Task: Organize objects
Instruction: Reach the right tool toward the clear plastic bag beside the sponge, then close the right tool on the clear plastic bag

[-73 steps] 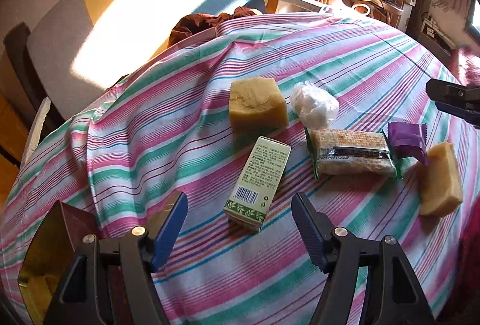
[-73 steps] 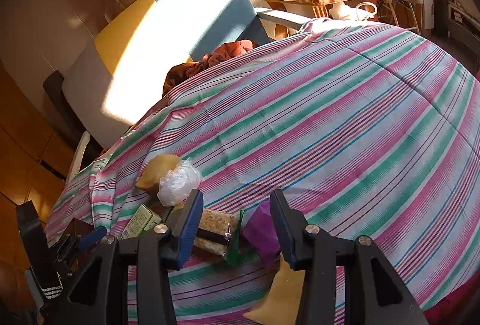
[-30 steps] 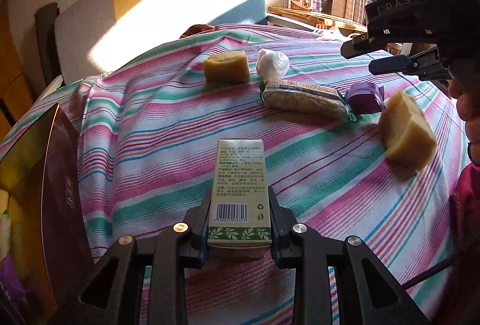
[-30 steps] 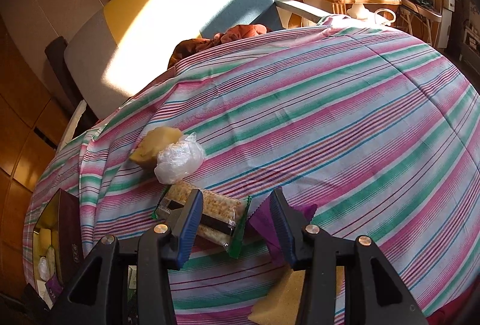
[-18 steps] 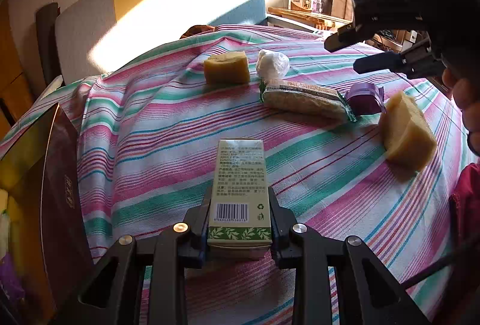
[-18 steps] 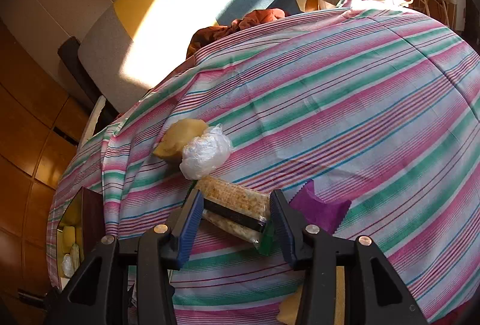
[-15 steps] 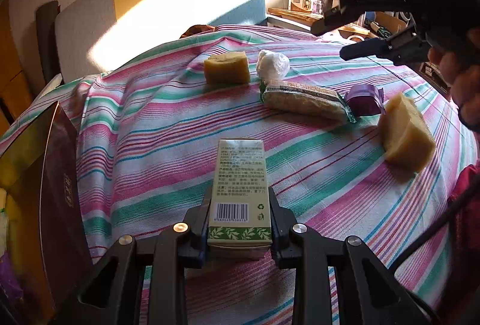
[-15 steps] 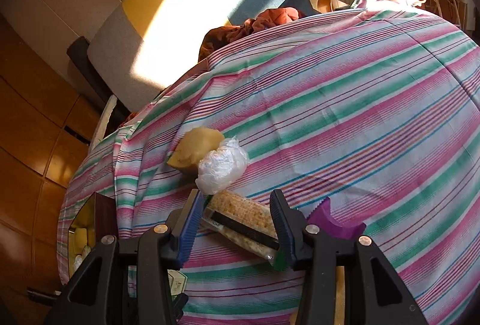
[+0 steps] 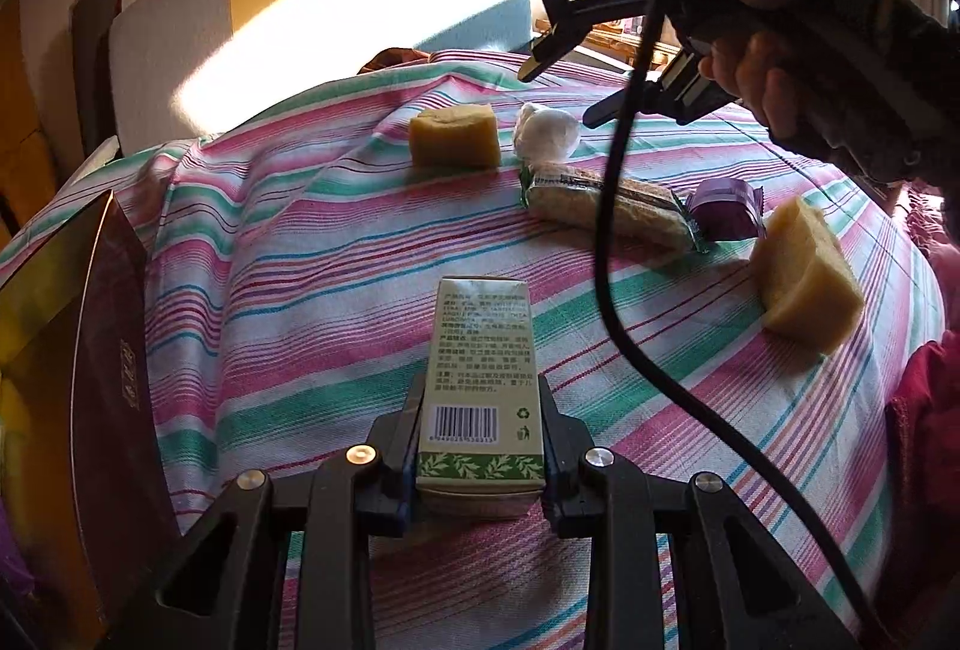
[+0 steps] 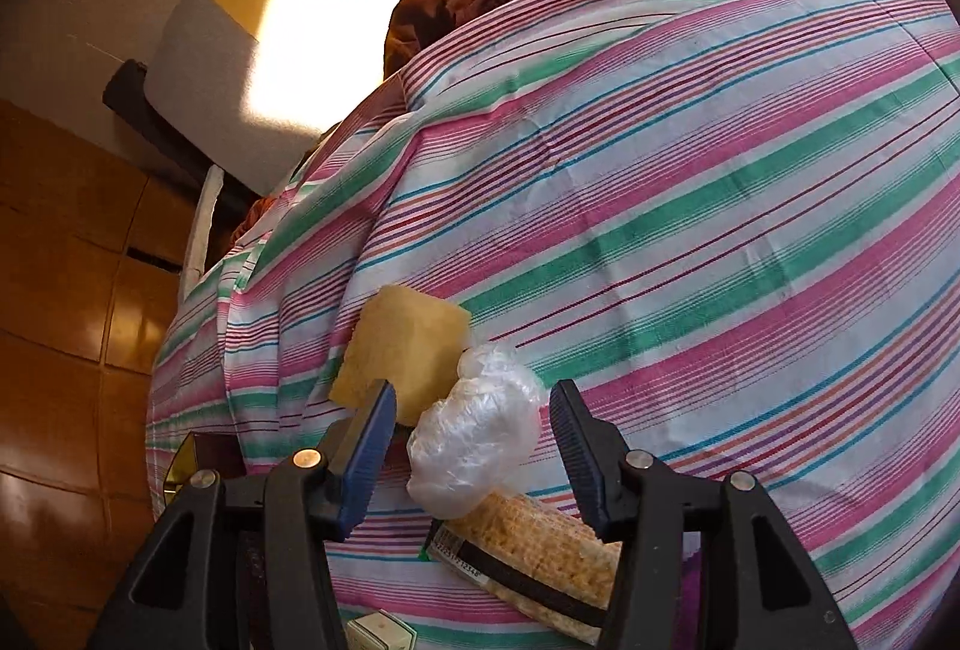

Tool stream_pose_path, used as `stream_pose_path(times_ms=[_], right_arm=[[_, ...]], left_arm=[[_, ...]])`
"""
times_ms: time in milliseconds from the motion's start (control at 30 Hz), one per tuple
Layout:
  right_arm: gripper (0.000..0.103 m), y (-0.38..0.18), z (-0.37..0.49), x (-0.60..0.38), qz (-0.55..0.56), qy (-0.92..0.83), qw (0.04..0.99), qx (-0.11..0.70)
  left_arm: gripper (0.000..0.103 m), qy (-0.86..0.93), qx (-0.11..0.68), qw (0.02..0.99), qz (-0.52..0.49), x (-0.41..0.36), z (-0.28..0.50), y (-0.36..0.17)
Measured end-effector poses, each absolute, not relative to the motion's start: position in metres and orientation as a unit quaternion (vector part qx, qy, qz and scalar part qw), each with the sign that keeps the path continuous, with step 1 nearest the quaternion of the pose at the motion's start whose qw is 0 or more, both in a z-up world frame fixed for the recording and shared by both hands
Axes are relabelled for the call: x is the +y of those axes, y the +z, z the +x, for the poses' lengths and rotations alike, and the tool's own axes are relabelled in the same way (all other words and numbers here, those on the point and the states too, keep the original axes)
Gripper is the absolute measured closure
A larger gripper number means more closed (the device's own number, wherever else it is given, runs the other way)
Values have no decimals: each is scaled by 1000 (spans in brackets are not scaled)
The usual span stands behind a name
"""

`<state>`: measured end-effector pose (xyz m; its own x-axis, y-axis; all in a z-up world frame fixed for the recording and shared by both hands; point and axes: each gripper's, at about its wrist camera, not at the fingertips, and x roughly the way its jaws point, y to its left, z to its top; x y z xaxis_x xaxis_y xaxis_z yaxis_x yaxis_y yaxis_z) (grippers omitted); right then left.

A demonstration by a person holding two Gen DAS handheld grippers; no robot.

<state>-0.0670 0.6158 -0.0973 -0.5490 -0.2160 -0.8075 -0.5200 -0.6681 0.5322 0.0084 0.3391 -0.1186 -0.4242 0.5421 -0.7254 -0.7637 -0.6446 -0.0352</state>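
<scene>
The left claw (image 9: 480,446) is clamped on the near end of the green box (image 9: 482,368), which lies near the tabletop's (image 9: 288,302) near edge. The right claw (image 10: 474,440) hangs above the middle with its jaws opening, pads clear of the white bag (image 10: 480,446) framed between them. Sponge (image 10: 408,350) and cracker pack (image 10: 534,554) touch the bag.

Each gripper is a black plastic frame with triangular cut-outs and 2 ribbed blue pads on its fingers. The left gripper (image 9: 480,446) shows 4 round silver screws across its arms; the right gripper (image 10: 474,440) shows 4 as well. A black cable (image 9: 606,230) trails from the right gripper's body. The hand (image 9: 780,50) at 2 o'clock wears a dark striped knit sleeve (image 9: 864,26).
</scene>
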Motion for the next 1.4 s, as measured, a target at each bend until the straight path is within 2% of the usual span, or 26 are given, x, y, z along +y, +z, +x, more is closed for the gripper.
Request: stream_pose_path(times_ms=[100, 167, 200, 300, 533, 667, 900, 1200, 1400], right_arm=[[49, -107, -82, 611, -471, 778, 94, 406], [49, -113, -92, 604, -490, 776, 104, 383], [52, -118, -96, 598, -505, 773, 99, 370], [72, -107, -93, 585, -508, 793, 94, 324], [72, -29, -14, 601, -411, 851, 98, 311], [72, -7, 29, 589, -378, 873, 92, 295], [72, -55, 41, 537, -403, 862, 52, 305], [72, -106, 18, 491, -519, 835, 57, 177], [72, -112, 16, 496, -527, 831, 59, 168]], left_arm=[[72, 830, 150, 394, -366, 339, 8, -118], [72, 830, 150, 394, -366, 338, 8, -118], [72, 830, 150, 394, -366, 338, 8, -118], [72, 829, 148, 395, -367, 338, 8, -118], [72, 831, 151, 394, -364, 338, 10, -118], [72, 832, 154, 392, -362, 340, 11, -118], [72, 832, 157, 390, -361, 340, 12, -118], [72, 834, 163, 387, -358, 341, 14, -118], [72, 831, 159, 389, -364, 340, 12, -116]])
